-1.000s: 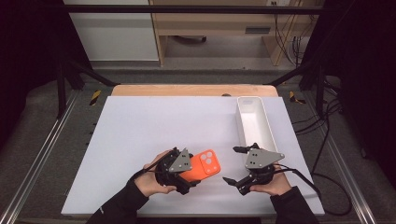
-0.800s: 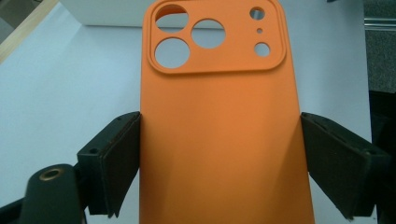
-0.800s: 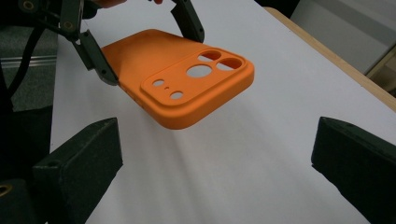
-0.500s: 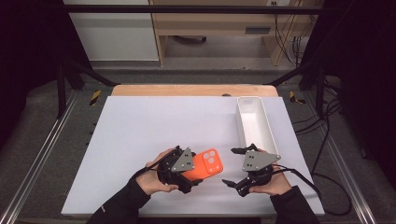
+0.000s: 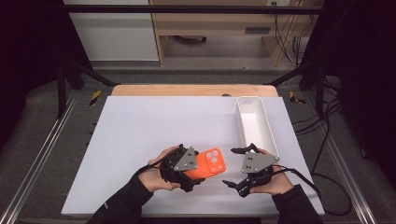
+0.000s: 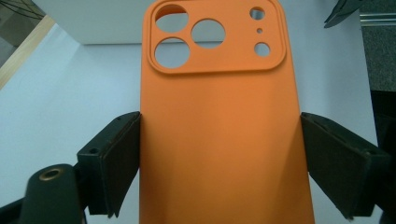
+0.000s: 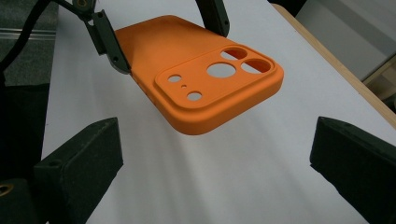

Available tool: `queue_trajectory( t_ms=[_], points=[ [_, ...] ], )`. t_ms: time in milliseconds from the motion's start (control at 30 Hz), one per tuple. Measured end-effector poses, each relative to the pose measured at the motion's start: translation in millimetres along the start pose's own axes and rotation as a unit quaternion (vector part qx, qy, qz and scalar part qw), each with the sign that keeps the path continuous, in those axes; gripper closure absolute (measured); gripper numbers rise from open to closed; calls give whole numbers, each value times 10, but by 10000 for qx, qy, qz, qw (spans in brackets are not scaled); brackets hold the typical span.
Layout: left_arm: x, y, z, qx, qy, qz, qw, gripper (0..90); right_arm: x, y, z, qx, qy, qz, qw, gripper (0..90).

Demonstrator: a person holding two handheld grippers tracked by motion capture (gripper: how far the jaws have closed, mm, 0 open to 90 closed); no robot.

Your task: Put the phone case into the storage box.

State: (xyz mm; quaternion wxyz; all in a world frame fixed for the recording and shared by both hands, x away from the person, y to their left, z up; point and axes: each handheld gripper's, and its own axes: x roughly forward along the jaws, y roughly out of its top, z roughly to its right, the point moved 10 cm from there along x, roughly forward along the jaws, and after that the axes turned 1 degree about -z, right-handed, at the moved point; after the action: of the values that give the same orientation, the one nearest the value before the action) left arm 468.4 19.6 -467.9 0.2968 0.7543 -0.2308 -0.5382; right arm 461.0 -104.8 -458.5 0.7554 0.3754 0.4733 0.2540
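Left gripper (image 6: 219,163) fingers (image 6: 114,163) clamping orange phone case (image 6: 219,140), lower end cut off

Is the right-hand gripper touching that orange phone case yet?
Apart. The right gripper view shows its fingers spread wide, with bare white table between them and the orange case.

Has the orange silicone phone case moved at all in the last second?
Yes, slightly. In the high view the orange silicone phone case has edged right, toward the long white plastic tray, clamped in the left gripper.
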Motion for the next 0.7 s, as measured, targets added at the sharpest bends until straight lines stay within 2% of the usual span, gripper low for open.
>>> queue_trajectory(
  t_ms=[233,700],
  points=[
    [-17,40,5,34,-61,49,10000,151,-20,5,10,-98,-11,-33,9999,28],
    [21,60,55,327,-38,14,9995,151,2,35,-31,-271,85,-72,9996,31]
  ],
)
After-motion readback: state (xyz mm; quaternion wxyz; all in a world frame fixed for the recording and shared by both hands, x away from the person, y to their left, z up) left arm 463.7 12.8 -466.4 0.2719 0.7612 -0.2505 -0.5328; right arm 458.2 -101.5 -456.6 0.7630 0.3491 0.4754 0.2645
